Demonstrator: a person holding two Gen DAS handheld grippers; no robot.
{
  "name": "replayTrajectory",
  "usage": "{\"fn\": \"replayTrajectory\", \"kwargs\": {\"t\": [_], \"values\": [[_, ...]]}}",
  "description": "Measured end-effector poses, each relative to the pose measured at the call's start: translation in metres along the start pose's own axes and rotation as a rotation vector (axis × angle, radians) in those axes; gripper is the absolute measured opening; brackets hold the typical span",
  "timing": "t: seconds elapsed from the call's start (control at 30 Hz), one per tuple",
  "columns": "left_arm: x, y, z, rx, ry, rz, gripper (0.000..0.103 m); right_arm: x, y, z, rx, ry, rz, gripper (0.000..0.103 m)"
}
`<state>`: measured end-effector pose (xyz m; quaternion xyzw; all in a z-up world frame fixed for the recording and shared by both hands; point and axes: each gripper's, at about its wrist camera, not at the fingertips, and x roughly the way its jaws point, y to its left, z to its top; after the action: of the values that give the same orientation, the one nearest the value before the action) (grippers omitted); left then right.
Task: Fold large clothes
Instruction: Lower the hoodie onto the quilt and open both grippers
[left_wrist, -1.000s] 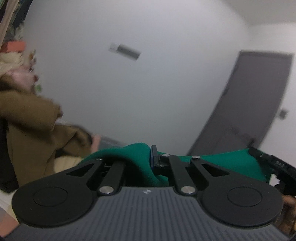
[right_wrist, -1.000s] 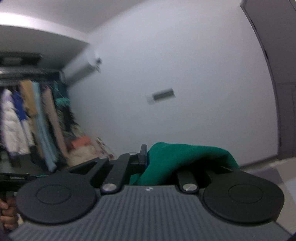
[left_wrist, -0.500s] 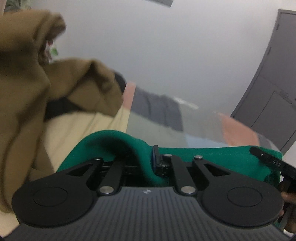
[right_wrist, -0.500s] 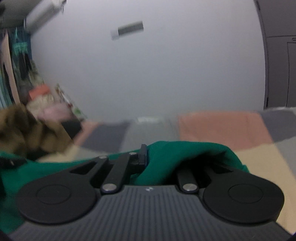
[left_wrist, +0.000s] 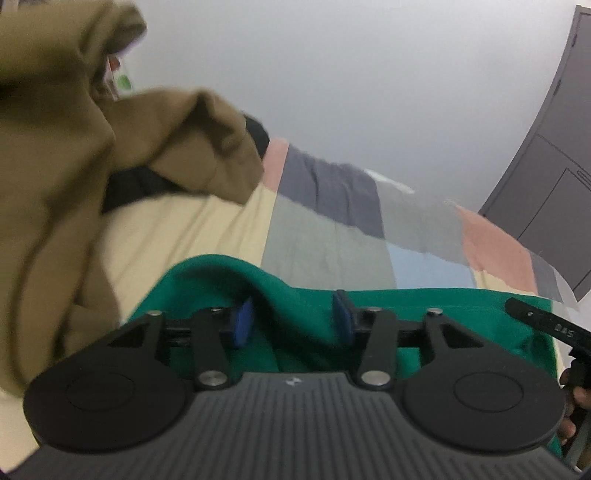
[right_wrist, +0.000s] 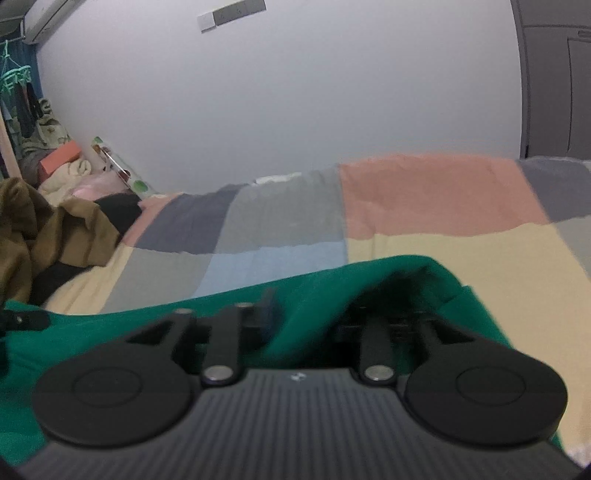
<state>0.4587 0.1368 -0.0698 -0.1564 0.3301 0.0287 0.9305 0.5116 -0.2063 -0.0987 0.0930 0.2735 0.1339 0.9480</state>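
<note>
A green garment lies stretched across a patchwork bed cover. My left gripper is open, blue pads apart, with a fold of the green cloth lying loose between them. In the right wrist view the green garment drapes over my right gripper, which is open; its left pad shows, the right pad is hidden under cloth. The right gripper's tip shows at the right edge of the left wrist view.
A brown coat is heaped on the left of the bed, over a dark garment. It also shows in the right wrist view. A grey door stands at right. More clothes pile by the wall.
Both grippers have come down from facing the wall to the bed and opened. The green garment, held in both before, now lies loose on the bed cover.
</note>
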Motion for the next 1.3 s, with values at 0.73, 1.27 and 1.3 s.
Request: {"fn": "replayTrajectory", "kwargs": {"t": [0.73, 1.27, 1.3], "values": [[-0.288, -0.059, -0.136, 0.072, -0.103, -0.038, 0.053, -0.291, 0.062, -0.068, -0.023, -0.131, 0.069, 0.056], [-0.314, -0.050, -0.210, 0.084, -0.095, -0.009, 0.066, -0.306, 0.083, -0.164, -0.047, -0.070, 0.215, 0.089], [-0.313, -0.048, -0.209, 0.084, -0.099, -0.002, 0.071, -0.302, 0.085, -0.166, -0.054, -0.069, 0.218, 0.089]]}}
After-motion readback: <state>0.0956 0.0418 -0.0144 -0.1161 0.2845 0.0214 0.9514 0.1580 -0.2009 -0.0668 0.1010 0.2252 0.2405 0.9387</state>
